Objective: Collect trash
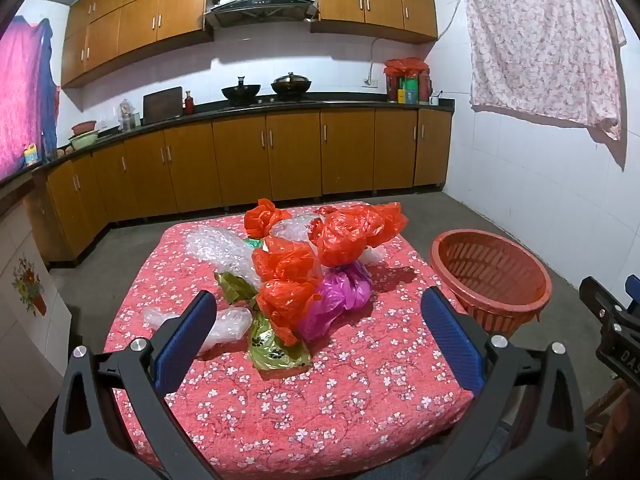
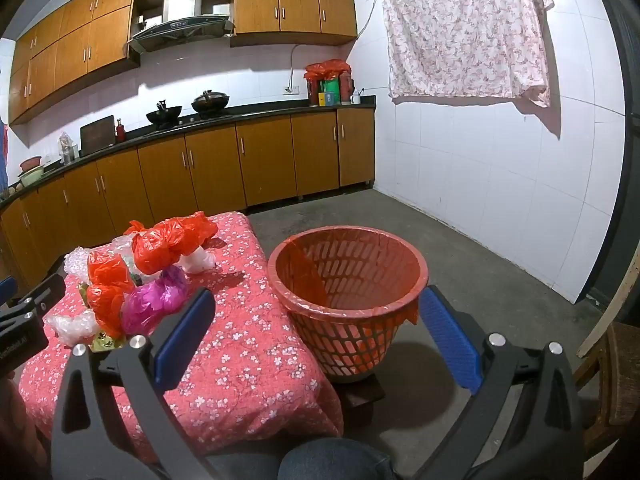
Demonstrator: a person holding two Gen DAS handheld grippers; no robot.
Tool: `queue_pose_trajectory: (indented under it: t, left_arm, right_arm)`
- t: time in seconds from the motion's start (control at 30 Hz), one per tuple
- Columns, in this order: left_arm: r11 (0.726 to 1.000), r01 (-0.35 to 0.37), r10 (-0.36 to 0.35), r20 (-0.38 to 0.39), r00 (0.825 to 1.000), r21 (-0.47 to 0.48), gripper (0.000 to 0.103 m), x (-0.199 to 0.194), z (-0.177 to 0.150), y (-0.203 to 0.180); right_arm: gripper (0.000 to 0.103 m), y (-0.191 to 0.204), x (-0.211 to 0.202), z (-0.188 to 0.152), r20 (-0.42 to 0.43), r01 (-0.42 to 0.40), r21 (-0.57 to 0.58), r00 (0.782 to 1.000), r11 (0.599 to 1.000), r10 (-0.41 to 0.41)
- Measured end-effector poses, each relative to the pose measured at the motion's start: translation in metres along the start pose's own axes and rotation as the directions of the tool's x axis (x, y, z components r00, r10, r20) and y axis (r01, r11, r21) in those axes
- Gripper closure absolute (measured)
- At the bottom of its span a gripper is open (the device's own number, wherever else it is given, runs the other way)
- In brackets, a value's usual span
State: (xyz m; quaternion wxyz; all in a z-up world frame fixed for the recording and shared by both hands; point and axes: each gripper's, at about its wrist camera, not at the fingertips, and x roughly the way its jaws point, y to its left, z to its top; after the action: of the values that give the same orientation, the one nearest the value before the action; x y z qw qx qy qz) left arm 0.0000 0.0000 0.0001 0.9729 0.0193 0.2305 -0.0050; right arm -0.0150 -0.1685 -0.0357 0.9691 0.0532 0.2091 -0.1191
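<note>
The trash is a heap of crumpled plastic bags (image 1: 304, 268) in the middle of a table covered with a red flowered cloth (image 1: 320, 392). Most of the bags are orange-red; a magenta bag (image 1: 340, 296) lies at the heap's near right, a green bag with black paw prints (image 1: 272, 344) at its near edge, and clear bubble wrap (image 1: 216, 248) at about ten o'clock from the heap's middle. A clear bag (image 1: 228, 324) lies at eight o'clock, just beside the green one.

At three o'clock from the table stands an orange-red slotted basket (image 2: 348, 300) lined with a thin orange bag, its mouth tipped toward the camera; nothing shows inside it.

The left gripper (image 1: 320, 320) hangs over the near half of the table with its blue pads spread wide apart, nothing between them, aimed at the heap. The right gripper (image 2: 316, 320) is likewise spread wide and holds nothing, pointing at the basket.

In the left view the right gripper's body at the right edge bears the cut-off letters "DAS". In the right view, the left gripper's body at the left edge bears print too blurred to read.

Behind stand wooden kitchen cabinets (image 1: 280, 152), two woks on a stove (image 1: 264, 90), and a flowered sheet (image 2: 464, 28) hung on the white tiled wall.
</note>
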Motion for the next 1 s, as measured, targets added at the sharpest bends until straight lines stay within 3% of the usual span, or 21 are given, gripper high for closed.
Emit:
queue_pose_trajectory:
  t: [1.0]
  left_arm:
    - [1.000, 0.001, -0.001, -0.001, 1.000, -0.003, 0.002, 0.0000, 0.0000, 0.0002]
  right_arm:
    - [0.004, 0.0017, -0.0006, 0.0010, 0.002, -0.001, -0.004, 1.000, 1.000, 0.001]
